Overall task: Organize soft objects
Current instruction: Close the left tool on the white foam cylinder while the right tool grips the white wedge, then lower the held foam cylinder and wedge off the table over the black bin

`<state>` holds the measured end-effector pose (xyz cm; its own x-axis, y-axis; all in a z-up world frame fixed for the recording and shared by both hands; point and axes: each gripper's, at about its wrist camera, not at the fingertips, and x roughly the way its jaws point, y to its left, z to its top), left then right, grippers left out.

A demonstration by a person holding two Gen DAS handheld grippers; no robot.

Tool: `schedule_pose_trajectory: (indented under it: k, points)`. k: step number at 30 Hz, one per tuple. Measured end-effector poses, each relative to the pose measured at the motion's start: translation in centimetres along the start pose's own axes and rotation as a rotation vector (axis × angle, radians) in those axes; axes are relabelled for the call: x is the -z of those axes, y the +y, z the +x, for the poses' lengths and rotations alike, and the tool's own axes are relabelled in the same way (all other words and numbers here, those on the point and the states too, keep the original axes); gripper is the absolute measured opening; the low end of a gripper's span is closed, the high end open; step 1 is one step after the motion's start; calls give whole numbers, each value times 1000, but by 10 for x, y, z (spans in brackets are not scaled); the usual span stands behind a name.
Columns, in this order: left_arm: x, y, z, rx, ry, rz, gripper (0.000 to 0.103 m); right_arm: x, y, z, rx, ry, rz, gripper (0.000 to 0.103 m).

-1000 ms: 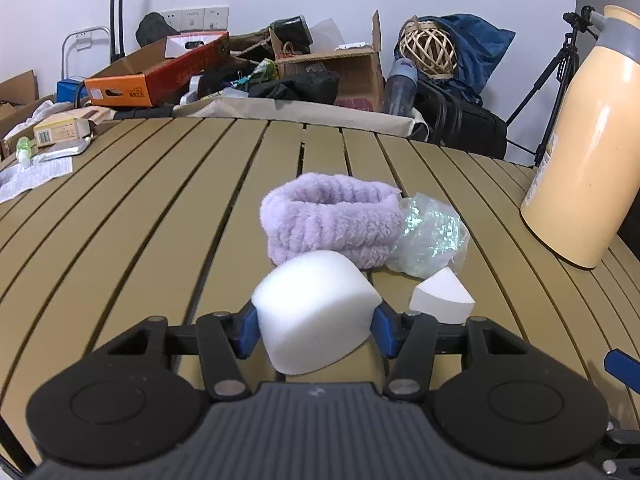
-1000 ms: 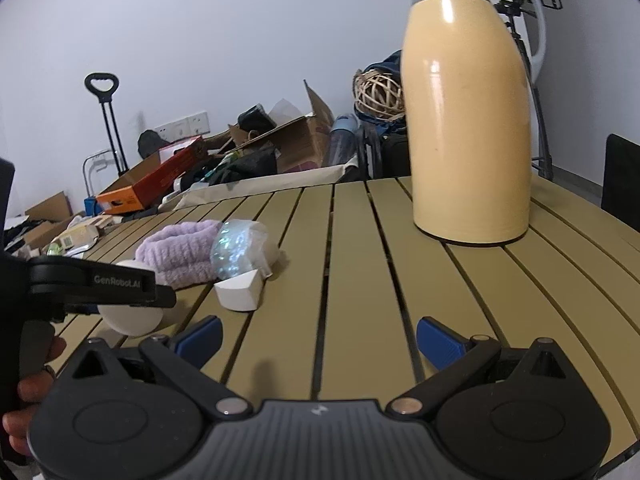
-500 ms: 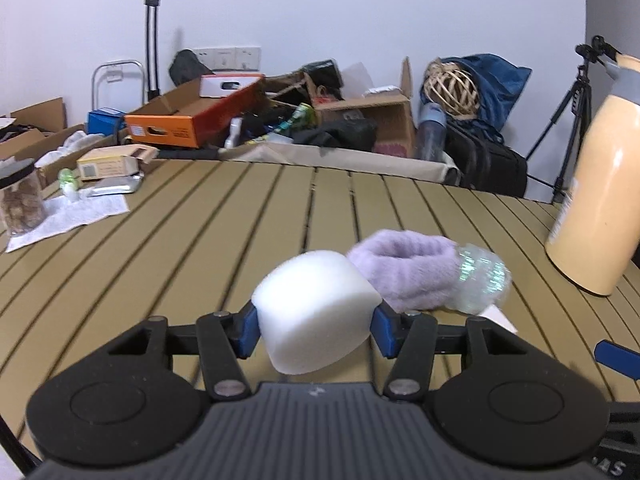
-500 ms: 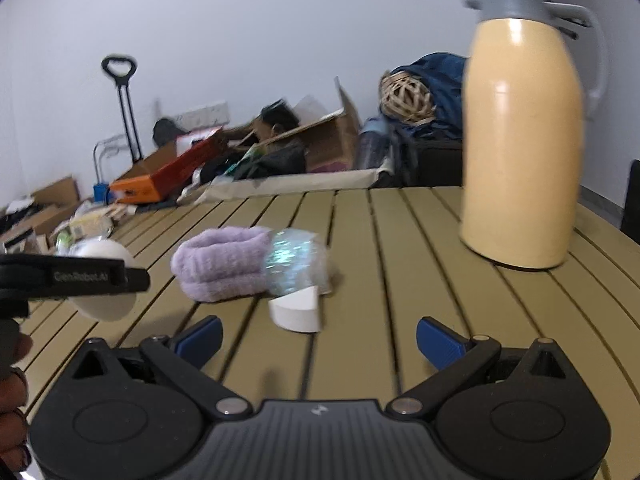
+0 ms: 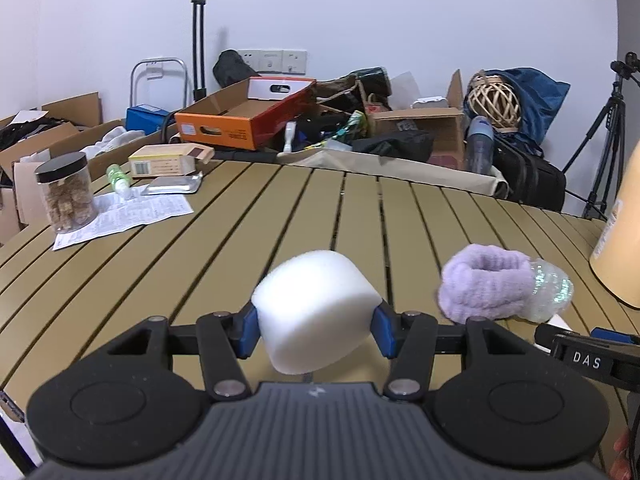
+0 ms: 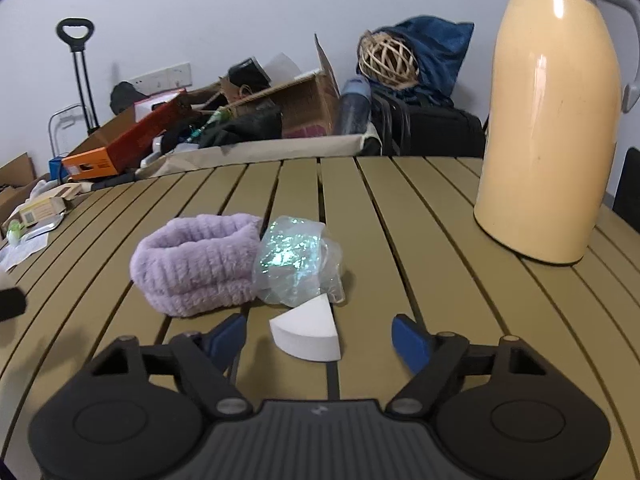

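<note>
My left gripper (image 5: 314, 330) is shut on a large white foam block (image 5: 316, 308), held above the slatted table. A fuzzy lilac band (image 5: 486, 286) lies to its right, with a crinkly iridescent plastic wrap (image 5: 554, 292) against it. In the right wrist view a small white foam wedge (image 6: 308, 330) lies on the table between the blue pads of my right gripper (image 6: 320, 338). Its jaws are closing, with gaps still showing on both sides of the wedge. Just beyond it lie the lilac band (image 6: 198, 264) and the wrap (image 6: 296, 266).
A tall cream thermos jug (image 6: 554, 120) stands at the right of the table (image 5: 240, 232). At the far left are a jar of snacks (image 5: 66, 192), a printed paper sheet (image 5: 124, 216) and a small box (image 5: 168, 160). Boxes and bags crowd the floor behind.
Both grippers have swung left. The left one carried the foam block away from the band. The right one came up to the wedge, and its jaws have narrowed around it.
</note>
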<state>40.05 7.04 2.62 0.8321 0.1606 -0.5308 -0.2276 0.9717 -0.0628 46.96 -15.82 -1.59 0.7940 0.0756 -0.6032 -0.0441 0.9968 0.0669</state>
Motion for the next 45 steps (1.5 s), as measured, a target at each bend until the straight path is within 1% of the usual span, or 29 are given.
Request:
schedule_pose_trajectory:
  k: [2,4,8,9,13,19,25,34,40,45]
  points:
    - [0,4,1,-4,3,-3,55,-1,3,5,3,11,-8,69]
    - [1,7,0,-9,5,-4,55,-2,7,9,5,21,-14,66]
    - [1,12,1,-17,7,-8,55,-3,12,15,17,39,-33,53]
    - [1,13,1,-17,8,-11,55,-3,14,16,27,37,-42,52]
    - [1,16,0,-15,8,-23,55,-3,16,14,24,30,-48,36]
    - [1,16,-2,-13,2,-18,55,0,15,7,8,5,-58,32]
    - [4,13,-10,-6,-12,-3,55,4,14,-15,-25,-40,-63,31]
    - [12,2,-40,18,-42,16,55,8,20,-67,-88,-96,-86,30]
    - [21,-1,-69,34,-54,18,55,19,18,-103,-120,-106,-81,30]
    - [33,3,-92,41,-44,22,55,31,18,-137,-137,-120,-87,30]
